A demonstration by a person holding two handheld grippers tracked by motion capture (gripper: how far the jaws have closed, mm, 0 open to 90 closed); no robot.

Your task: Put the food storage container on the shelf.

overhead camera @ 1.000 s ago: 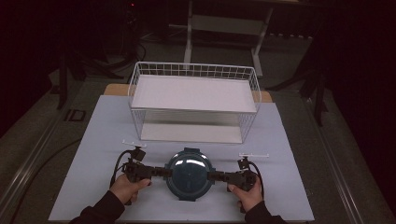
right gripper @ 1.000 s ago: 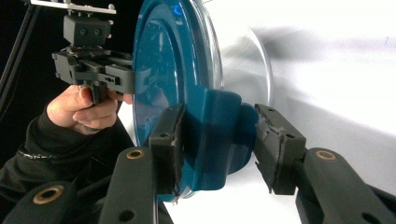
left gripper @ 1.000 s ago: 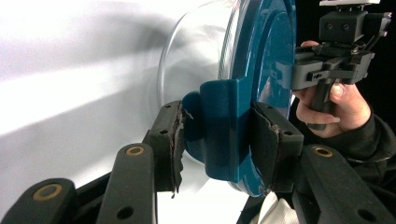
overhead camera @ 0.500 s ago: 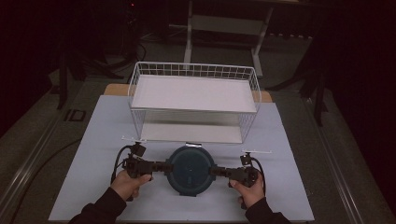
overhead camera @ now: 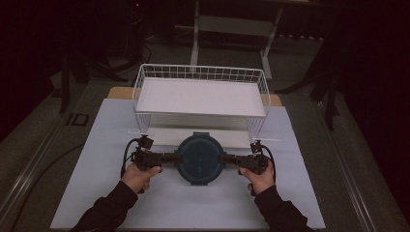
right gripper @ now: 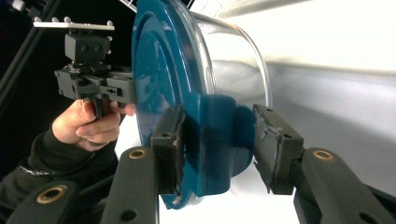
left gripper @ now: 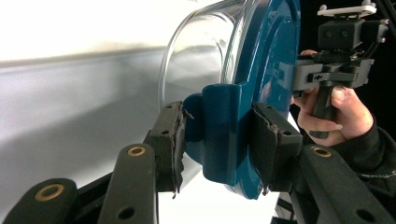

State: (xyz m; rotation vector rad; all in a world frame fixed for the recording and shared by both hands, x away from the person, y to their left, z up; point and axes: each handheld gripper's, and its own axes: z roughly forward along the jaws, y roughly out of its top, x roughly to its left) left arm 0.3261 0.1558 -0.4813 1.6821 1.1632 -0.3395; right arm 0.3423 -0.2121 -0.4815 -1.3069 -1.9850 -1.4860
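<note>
Found at the middle of the counter [overhead camera: 106, 193], just in front of the wire basket [overhead camera: 200, 72]: round container [overhead camera: 198, 158], blue lid [overhead camera: 198, 166] on top, clear bowl [left gripper: 201, 51] beneath. Cannot tell whether resting on the counter or carried just clear of it.

Left hand-held gripper [overhead camera: 170, 157]: clamped on the blue clip [left gripper: 219, 135] at the container's left side, pads [left gripper: 173, 140] pressed flat on both faces. Right hand-held gripper [overhead camera: 227, 158]: clamped likewise on the opposite clip [right gripper: 210, 135].

Hazards noted:

1. Held by the lid clips alone, not by the bowl. If either clip flexes or unlatches under load, likely to shed the bowl onto the counter and leave the lid hanging in the grip.

2. Pad rubber torn and frayed at the edges on both sides. Reduced friction on smooth plastic; likely to slip if the grip eases at all.

3. Carried between two separate hands. If raised unevenly, apt to tilt and twist the clips out of the pads; if drawn apart, apt to pull off one clip and drop that side.

4. Close to the wire basket. If pushed forward too low, liable to strike the basket's front frame and be knocked from the grip.

Contents of the bowl: not discernible.
</note>
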